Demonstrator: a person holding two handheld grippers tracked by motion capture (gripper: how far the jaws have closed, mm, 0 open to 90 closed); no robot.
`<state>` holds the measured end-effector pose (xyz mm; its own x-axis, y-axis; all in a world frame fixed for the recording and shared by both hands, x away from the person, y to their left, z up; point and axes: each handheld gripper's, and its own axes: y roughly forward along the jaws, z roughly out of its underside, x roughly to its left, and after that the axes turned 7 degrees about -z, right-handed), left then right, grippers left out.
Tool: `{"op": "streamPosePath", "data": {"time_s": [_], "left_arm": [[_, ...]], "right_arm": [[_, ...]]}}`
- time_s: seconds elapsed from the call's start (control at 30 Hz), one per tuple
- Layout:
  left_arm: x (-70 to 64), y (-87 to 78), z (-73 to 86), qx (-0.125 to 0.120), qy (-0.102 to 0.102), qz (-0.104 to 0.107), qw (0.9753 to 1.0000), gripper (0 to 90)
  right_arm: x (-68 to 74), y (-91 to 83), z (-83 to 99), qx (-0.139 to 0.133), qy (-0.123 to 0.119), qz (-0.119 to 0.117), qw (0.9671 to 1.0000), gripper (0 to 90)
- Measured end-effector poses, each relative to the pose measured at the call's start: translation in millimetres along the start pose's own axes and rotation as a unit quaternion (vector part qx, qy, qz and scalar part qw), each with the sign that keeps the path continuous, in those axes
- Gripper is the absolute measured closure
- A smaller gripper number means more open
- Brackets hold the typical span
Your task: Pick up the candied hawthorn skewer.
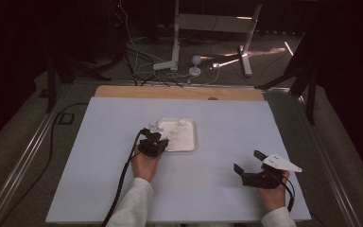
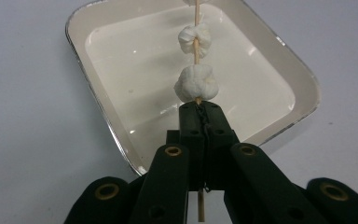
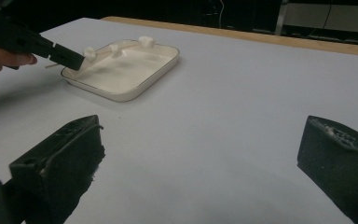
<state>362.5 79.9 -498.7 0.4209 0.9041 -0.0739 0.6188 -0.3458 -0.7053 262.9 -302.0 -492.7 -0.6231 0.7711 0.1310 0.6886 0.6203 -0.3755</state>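
A thin wooden skewer [image 2: 196, 44] threaded with white marshmallows [image 2: 195, 82] reaches out over a white square tray [image 2: 289, 60]. My left gripper [image 2: 200, 109] is shut on the skewer's near end, just over the tray's near rim. From above, the left gripper [image 1: 154, 137] stands at the left edge of the tray [image 1: 187, 142]. The right gripper view has the skewer with its marshmallows [image 3: 114, 49] above the tray [image 3: 121, 93]. My right gripper [image 1: 249, 161] rests open at the table's right front, well away from the tray, nothing between its jaws.
The table wears a pale lilac sheet [image 1: 217, 123] with a wooden strip [image 1: 179, 92] along its far edge. Beyond it lie cables and a white stand [image 1: 175, 56] on the floor. Metal rails [image 1: 23, 156] run along both sides of the table.
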Motion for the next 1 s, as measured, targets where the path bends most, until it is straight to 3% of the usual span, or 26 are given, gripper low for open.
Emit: {"op": "streamPosePath", "data": {"time_s": [0.3, 0.8, 1.0], "left_arm": [[4.5, -16.1, 1.4, -0.024, -0.010, 0.015, 0.9996, 89.6], [18.6, -52.6, 19.5, -0.063, -0.019, 0.024, 0.9976, 89.6], [21.2, -67.4, 25.9, -0.071, -0.002, 0.019, 0.9973, 89.6]], "right_arm": [[-0.2, 0.0, 0.1, 0.001, -0.001, 0.000, 1.0000, 0.0], [1.1, 3.0, 0.4, 0.004, -0.002, -0.002, 1.0000, 0.0], [0.1, 4.6, -0.1, 0.001, 0.006, 0.001, 1.0000, 0.0]]}}
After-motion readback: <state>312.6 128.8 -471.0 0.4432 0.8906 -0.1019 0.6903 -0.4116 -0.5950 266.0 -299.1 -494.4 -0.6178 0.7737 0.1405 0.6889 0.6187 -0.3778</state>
